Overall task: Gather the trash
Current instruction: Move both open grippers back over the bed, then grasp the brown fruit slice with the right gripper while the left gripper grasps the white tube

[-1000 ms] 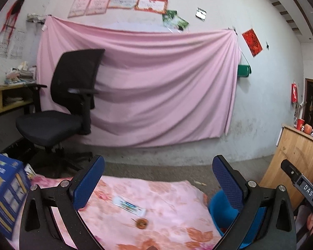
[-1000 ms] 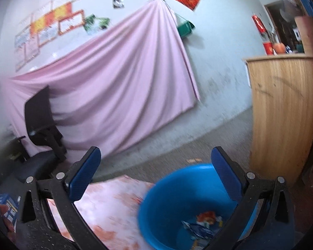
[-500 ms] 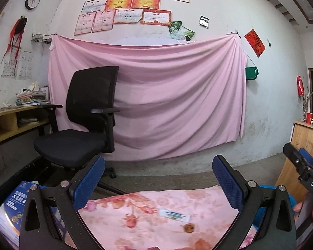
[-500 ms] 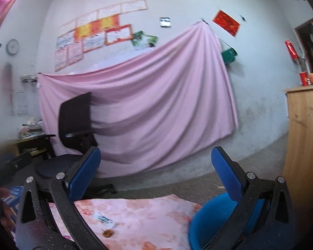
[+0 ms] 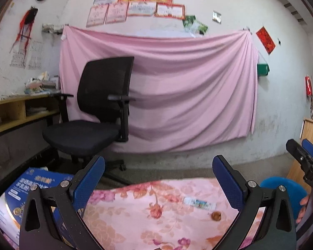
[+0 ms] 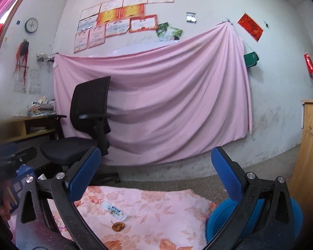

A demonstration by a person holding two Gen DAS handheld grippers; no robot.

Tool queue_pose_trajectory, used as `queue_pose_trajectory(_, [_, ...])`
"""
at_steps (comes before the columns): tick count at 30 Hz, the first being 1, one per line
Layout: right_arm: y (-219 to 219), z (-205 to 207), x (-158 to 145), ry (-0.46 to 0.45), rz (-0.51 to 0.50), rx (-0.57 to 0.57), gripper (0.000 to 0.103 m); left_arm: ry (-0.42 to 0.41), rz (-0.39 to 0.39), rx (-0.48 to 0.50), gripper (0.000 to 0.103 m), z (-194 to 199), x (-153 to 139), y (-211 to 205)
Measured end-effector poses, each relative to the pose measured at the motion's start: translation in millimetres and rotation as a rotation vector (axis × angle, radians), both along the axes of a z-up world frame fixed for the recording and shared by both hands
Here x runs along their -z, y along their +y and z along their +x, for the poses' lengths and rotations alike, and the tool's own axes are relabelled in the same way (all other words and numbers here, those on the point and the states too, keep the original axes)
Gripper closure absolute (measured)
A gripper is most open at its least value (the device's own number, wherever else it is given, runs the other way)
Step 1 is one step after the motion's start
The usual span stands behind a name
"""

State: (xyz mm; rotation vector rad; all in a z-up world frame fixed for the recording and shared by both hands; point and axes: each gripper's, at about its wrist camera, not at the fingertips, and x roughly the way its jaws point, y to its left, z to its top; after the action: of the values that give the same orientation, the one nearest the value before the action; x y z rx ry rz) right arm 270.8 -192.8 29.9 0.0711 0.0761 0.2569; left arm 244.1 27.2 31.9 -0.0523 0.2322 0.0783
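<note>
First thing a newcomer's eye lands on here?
The big pink sheet hung across the back wall, with a black office chair in front of it at left. Down low, a floral cloth carries a small wrapper and a round brown scrap, with a blue bin at its right.

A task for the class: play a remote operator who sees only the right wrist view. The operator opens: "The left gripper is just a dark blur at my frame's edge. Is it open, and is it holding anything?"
Observer: The left gripper is open, with nothing between its fingers.
Operator: What is the blue thing beside it?
Observer: A blue box with white print on its top, lying at the left end of the flowered cloth.
Operator: Can you see what holds my right gripper?
Observer: Yes. A hand does, and its fingers show below the right gripper at the left wrist view's right edge.
</note>
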Motion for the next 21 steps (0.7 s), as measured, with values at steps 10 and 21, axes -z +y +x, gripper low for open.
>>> queue_pose_trajectory(10, [10.6, 36.7, 27.7, 0.243, -0.043, -0.039, 0.0, 0.246, -0.031, 0.004, 0.002, 36.4, 39.6, 8.1])
queue_pose_trajectory(21, [40.2, 90.9, 99.6, 0.75, -0.163, -0.23, 0.015, 0.513, -0.084, 0.019, 0.002, 72.7, 89.3, 9.5])
